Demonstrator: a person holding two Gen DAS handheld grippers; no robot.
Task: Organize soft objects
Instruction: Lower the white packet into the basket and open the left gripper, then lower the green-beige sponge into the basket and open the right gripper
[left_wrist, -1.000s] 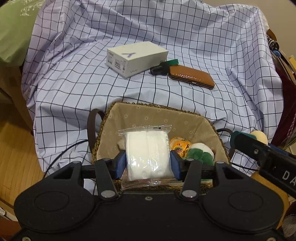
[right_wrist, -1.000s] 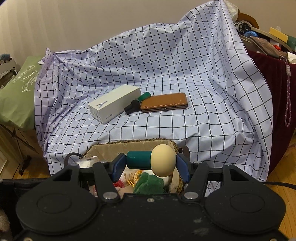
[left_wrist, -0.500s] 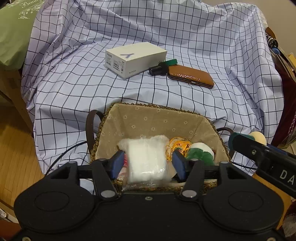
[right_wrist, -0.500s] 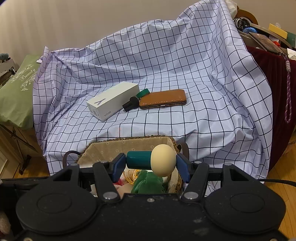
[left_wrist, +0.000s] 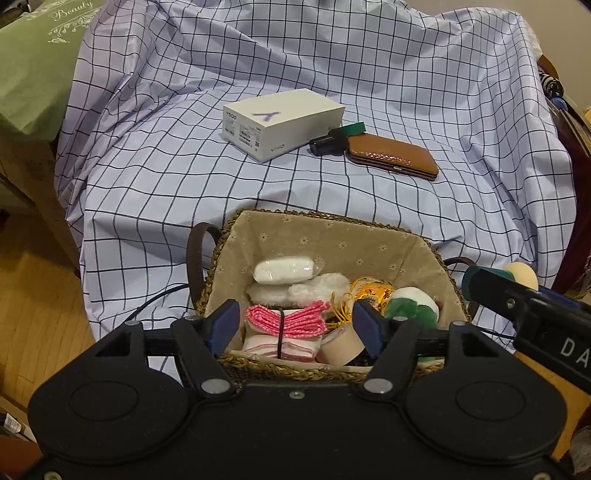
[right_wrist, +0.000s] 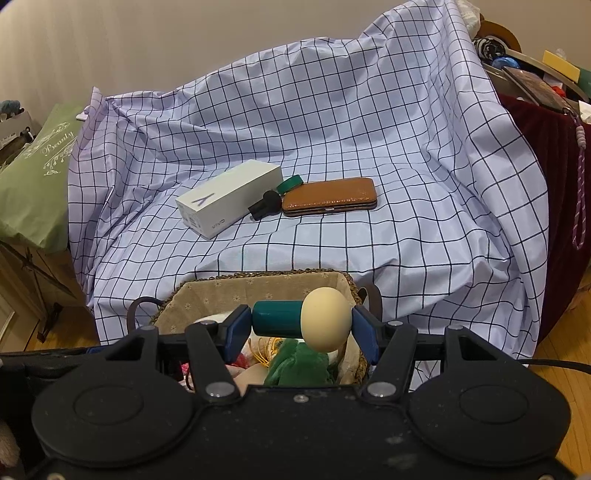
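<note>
The left tool (left_wrist: 291, 325) hangs over the near rim of the woven basket (left_wrist: 332, 236), its jaws having just been opening; nothing sits between them now, so it is released. The white wrapped pack (left_wrist: 283, 270) lies inside the basket toward its far left side, on top of fluffy white pieces, with a pink cord bundle (left_wrist: 286, 318) nearer the near rim.

The right tool (right_wrist: 297, 325) is clenched on the teal-and-cream toy (right_wrist: 303, 319), pads pressing on both ends. The toy's long axis runs crosswise, from one pad to the other, teal end on the left, cream ball on the right. It hangs above the right part of the basket (right_wrist: 258, 286), directly over a green soft piece (right_wrist: 299, 363).

The coming move looks like the toy's drop: the basket lies straight below the right tool, so letting go should be enough. The right hand is the one placed for it; the left tool, being empty, has no part in this.

Beyond the basket, on the checked cloth (left_wrist: 166, 166), a white box (left_wrist: 282, 123) and a brown case (left_wrist: 393, 157) lie untouched.
</note>
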